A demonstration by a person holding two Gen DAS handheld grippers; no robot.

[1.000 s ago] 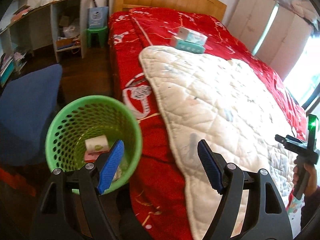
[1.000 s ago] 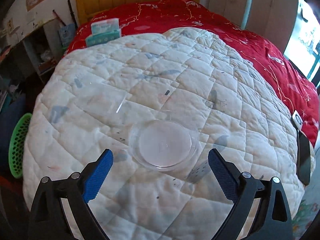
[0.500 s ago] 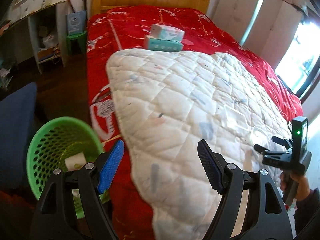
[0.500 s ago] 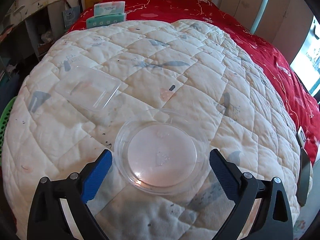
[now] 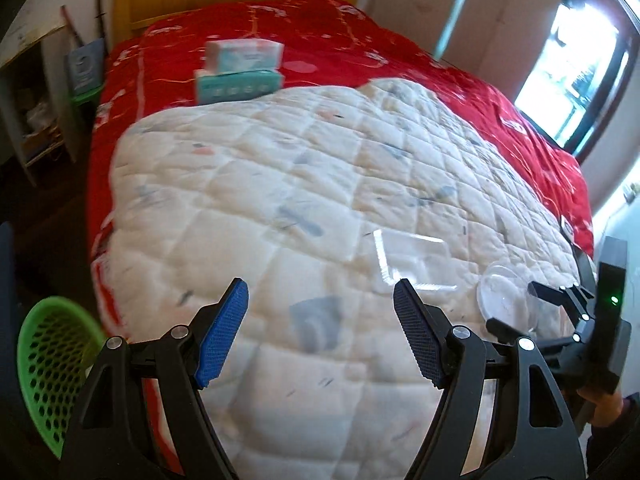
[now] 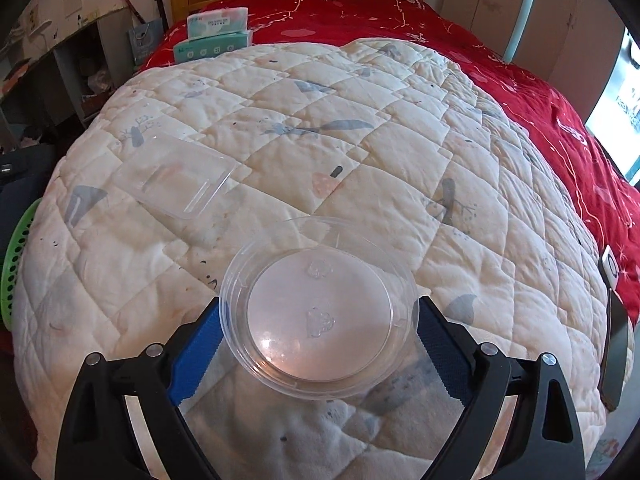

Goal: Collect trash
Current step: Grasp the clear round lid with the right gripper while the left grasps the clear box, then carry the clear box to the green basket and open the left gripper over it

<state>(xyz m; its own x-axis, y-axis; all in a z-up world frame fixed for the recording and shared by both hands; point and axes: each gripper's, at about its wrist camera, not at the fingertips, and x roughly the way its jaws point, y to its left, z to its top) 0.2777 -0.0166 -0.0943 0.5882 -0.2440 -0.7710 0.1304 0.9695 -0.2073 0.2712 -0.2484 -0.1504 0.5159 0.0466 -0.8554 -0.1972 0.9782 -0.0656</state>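
A round clear plastic lid (image 6: pixel 316 280) lies on the white quilt (image 6: pixel 360 140), and a flat clear rectangular tray (image 6: pixel 176 176) lies to its left. My right gripper (image 6: pixel 319 308) straddles the lid, one blue pad at each side of the rim; its jaws are closing. In the left wrist view the same lid (image 5: pixel 500 292) and tray (image 5: pixel 416 260) show at the right, with the right gripper (image 5: pixel 512 304) over the lid. My left gripper (image 5: pixel 320 288) hangs open over bare quilt, nothing between its pads. The green mesh basket (image 5: pixel 48 360) stands on the floor at the bed's left side.
Two stacked tissue packs (image 6: pixel 216 36) rest on the red bedspread (image 6: pixel 560 112) near the wooden headboard. A dark flat device (image 6: pixel 616 352) lies at the quilt's right edge. Shelves and clutter line the left wall; wardrobes and a window stand at the right.
My left gripper swung right, away from the green basket and over the quilt. My right gripper sank toward the round lid, which now sits between its pads, and the jaws narrowed.
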